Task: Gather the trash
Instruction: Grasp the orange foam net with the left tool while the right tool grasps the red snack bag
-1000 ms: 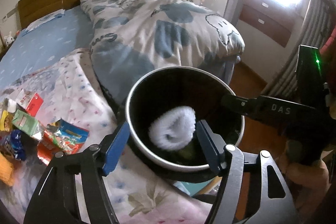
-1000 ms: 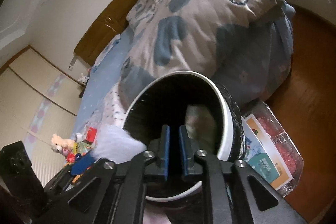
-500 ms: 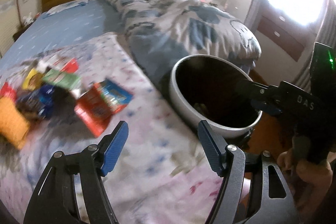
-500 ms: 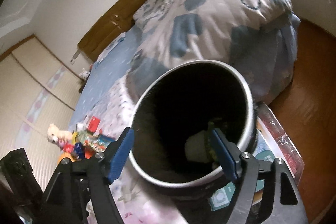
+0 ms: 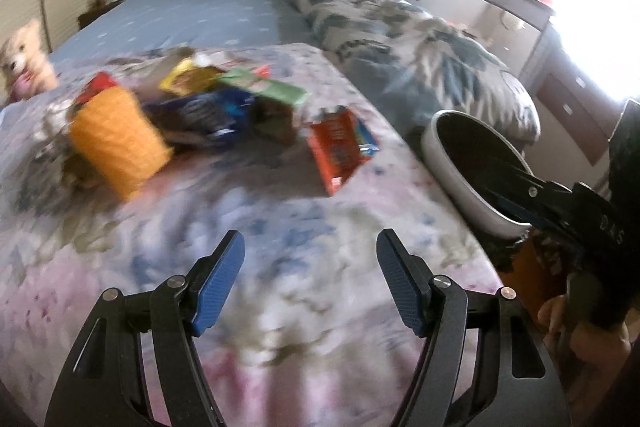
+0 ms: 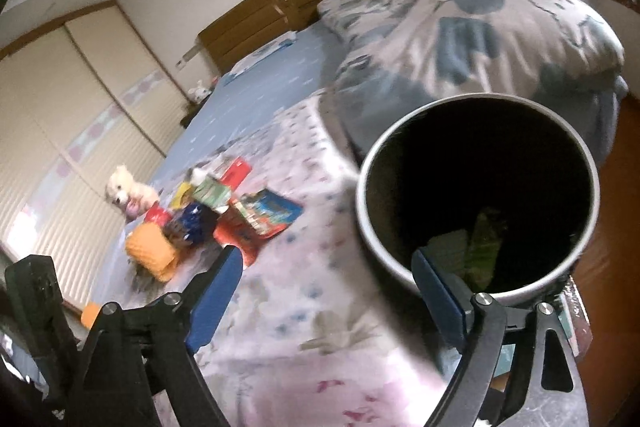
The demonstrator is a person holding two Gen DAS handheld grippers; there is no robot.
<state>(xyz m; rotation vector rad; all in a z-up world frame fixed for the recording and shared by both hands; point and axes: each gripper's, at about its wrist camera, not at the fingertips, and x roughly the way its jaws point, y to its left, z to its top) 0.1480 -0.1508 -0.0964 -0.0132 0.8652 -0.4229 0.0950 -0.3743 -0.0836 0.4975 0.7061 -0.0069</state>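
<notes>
Some scraps already in bin [image 6: 476, 203], wrapper pile [image 5: 192, 115] left on bed; left gripper [image 5: 310, 283] wide, empty, right gripper [image 6: 324, 291] opening, empty.

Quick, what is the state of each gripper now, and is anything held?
Left gripper: open, holding nothing, over the bedspread.
Right gripper: jaws opening, nothing between them, beside the trash bin.

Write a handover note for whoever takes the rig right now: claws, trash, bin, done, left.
Left claw: open, empty, over the floral blanket.
Right claw: jaws opening, nothing between them, at the bin rim.
Bin stands beside the bed; some trash is already inside.
Left: the wrapper pile on the blanket, with the red packet nearest the bin and the orange item at the pile's other end.
</notes>
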